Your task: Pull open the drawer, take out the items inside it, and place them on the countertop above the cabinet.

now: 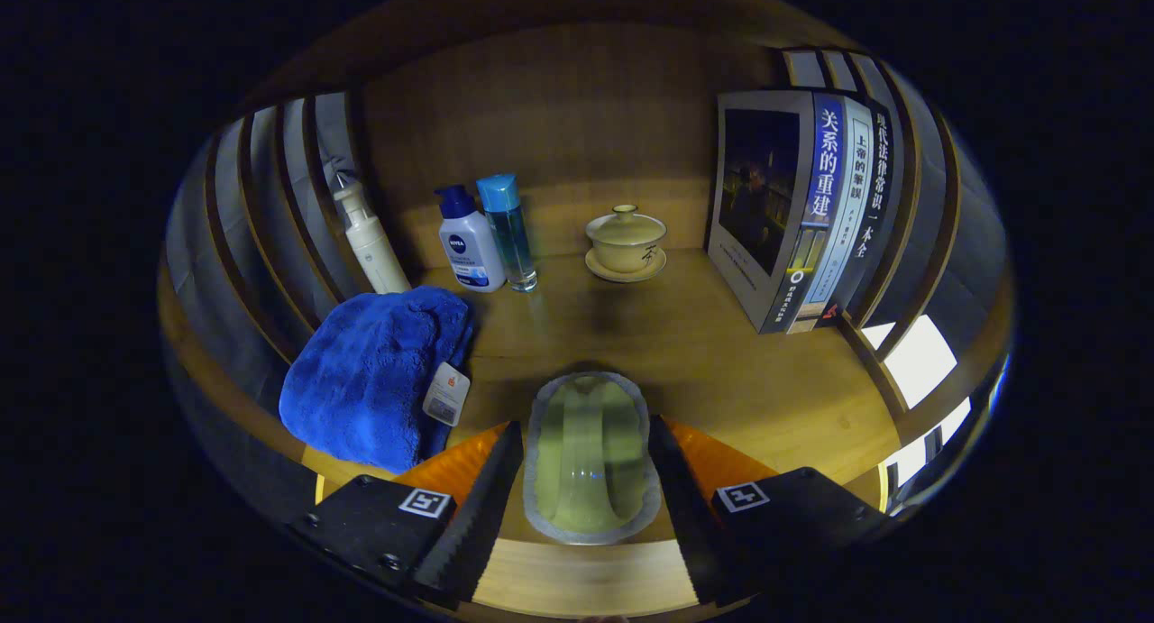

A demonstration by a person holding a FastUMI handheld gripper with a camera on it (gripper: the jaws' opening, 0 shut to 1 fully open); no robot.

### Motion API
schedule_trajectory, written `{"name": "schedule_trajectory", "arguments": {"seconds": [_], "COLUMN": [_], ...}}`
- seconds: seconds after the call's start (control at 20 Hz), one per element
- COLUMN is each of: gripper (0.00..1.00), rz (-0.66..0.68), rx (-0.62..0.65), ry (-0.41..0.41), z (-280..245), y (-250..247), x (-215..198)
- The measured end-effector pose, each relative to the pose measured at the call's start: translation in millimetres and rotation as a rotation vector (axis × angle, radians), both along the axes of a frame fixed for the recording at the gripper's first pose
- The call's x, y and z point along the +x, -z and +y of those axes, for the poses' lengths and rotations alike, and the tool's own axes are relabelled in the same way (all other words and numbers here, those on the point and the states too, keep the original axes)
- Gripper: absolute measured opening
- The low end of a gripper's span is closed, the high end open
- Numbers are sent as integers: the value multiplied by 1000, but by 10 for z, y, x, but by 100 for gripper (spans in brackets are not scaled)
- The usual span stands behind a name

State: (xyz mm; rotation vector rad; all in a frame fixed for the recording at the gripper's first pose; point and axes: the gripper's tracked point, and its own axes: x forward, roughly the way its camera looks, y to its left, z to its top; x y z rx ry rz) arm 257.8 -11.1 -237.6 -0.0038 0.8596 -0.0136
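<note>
The claw [586, 479] sits low over the wooden table [721, 371], with its two black fingers [478, 506] angled inward on either side of a pale green dish [586, 456] that has a grey rim. The dish lies between the fingers, its near end level with their serrated inner faces and its far end just ahead of the fingertips. Each finger runs along a long side of the dish, but whether both press on it cannot be told, so the claw's state cannot be told as clenched or released. The dish rests on the table or just above it; which one cannot be told. Beside the left finger, a folded blue towel [370, 375] with a small tag lies on the table. Beyond the towel stand three bottles close together: a white pump bottle [370, 240] leaning on the slatted side wall [270, 199], a white bottle with a dark blue cap [469, 244], and a clear bottle with a light blue cap [508, 235], the last two touching or nearly so. Beyond the fingers, near the wooden back panel [577, 118], a cream lidded cup [626, 237] stands on its saucer [626, 267]. To the right, a row of books [811, 208] stands upright, spines facing forward.
</note>
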Motion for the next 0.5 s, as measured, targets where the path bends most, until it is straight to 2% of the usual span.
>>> {"name": "schedule_trajectory", "arguments": {"seconds": [0.25, 0.5], "gripper": [93, 93], "rz": [-105, -247], "rx": [-18, -50], "ry": [-58, -177], "z": [187, 481], "y": [-425, -998], "x": [-85, -362]}}
